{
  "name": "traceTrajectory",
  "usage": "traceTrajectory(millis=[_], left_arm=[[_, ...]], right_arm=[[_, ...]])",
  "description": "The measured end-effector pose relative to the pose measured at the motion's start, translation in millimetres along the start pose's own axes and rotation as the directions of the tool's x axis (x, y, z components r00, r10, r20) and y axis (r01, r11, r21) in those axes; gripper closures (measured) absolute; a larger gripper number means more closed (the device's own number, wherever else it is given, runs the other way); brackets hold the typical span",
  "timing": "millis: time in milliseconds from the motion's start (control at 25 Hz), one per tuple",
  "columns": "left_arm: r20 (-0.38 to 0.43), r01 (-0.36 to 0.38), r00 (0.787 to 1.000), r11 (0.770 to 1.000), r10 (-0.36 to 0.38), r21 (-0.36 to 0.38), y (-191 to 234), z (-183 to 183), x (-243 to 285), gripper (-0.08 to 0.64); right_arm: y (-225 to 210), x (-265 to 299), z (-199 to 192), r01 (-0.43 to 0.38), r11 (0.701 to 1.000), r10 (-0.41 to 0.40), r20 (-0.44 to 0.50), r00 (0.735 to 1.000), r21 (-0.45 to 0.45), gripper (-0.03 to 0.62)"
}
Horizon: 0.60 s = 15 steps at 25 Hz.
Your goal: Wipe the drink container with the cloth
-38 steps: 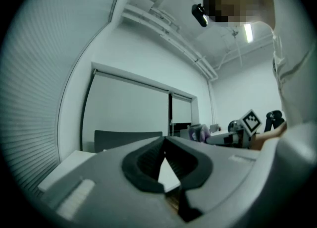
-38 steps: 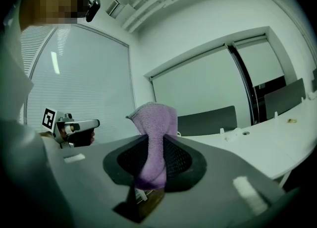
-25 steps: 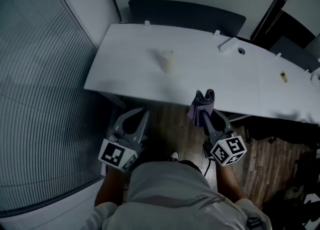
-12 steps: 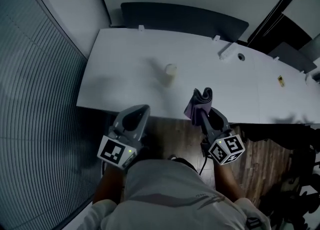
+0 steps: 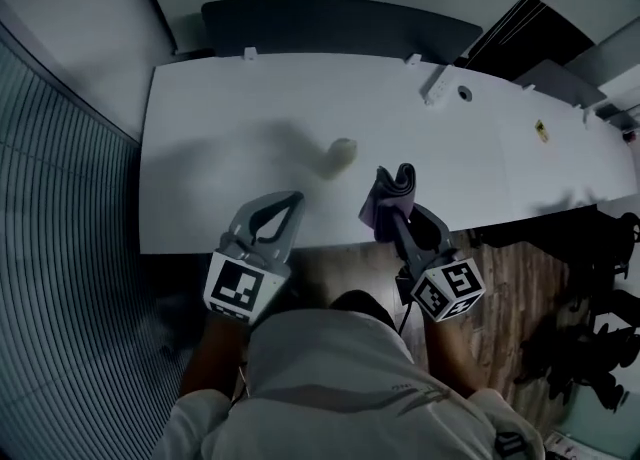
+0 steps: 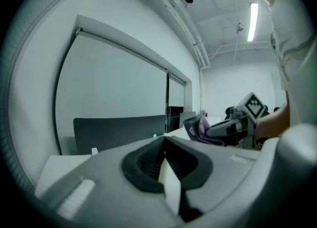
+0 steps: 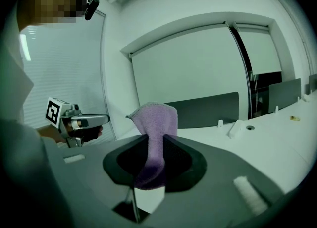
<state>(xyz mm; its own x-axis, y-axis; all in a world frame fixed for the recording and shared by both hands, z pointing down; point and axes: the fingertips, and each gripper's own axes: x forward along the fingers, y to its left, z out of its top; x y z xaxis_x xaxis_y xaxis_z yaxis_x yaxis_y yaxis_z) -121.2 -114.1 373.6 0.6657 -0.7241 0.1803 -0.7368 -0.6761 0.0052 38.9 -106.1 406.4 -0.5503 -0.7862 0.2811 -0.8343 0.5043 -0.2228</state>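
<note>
**Two hand-held grippers, cloth and container at a white tabletop**

- Left gripper (image 5: 289, 201): fingers (image 6: 146, 165) were clenched tip to tip, with nothing between them. The tip lay over the near edge of the tabletop (image 5: 210, 188). A marker cube (image 5: 240, 288) sat at the rear, by the person's hand.
- Right gripper (image 5: 398, 220): fingers (image 7: 184, 165) were grasping the cloth (image 5: 392, 188). It was held at the near edge, right of the left gripper and apart from it.
- Cloth: purple and folded. It was pinched at its lower part, and the rest stood up out of the fingers.
- Container (image 5: 340, 154): pale and blurred. It rested on the tabletop beyond both grippers and roughly between them, touching neither. Whether it stood upright could not be told.
- Tabletop: white and long, with a small white block (image 5: 434, 85) and a round port (image 5: 464, 93) near its far edge at right.
- Surroundings: a dark panel (image 5: 330, 26) ran behind the far edge. There was wood floor (image 5: 520, 268) below at right, and a ribbed wall (image 5: 60, 248) at left.
</note>
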Motion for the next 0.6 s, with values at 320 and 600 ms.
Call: traceTrajectory(millis=[320, 600], left_arm=[[-0.136, 0.149, 0.981, 0.986, -0.137, 0.080, 8.1, -1.6, 66.1, 0.530], [-0.368, 0.265, 0.907, 0.956, -0.204, 0.124, -6.8, -43.8, 136.6, 0.446]], right_arm=[[-4.9, 14.2, -41.5, 0.047, 0.997, -0.042, -0.089, 0.995, 0.058, 0.500], [-9.5, 30.1, -98.1, -0.057, 0.990, 0.085, -0.224, 0.971, 0.128, 0.500]])
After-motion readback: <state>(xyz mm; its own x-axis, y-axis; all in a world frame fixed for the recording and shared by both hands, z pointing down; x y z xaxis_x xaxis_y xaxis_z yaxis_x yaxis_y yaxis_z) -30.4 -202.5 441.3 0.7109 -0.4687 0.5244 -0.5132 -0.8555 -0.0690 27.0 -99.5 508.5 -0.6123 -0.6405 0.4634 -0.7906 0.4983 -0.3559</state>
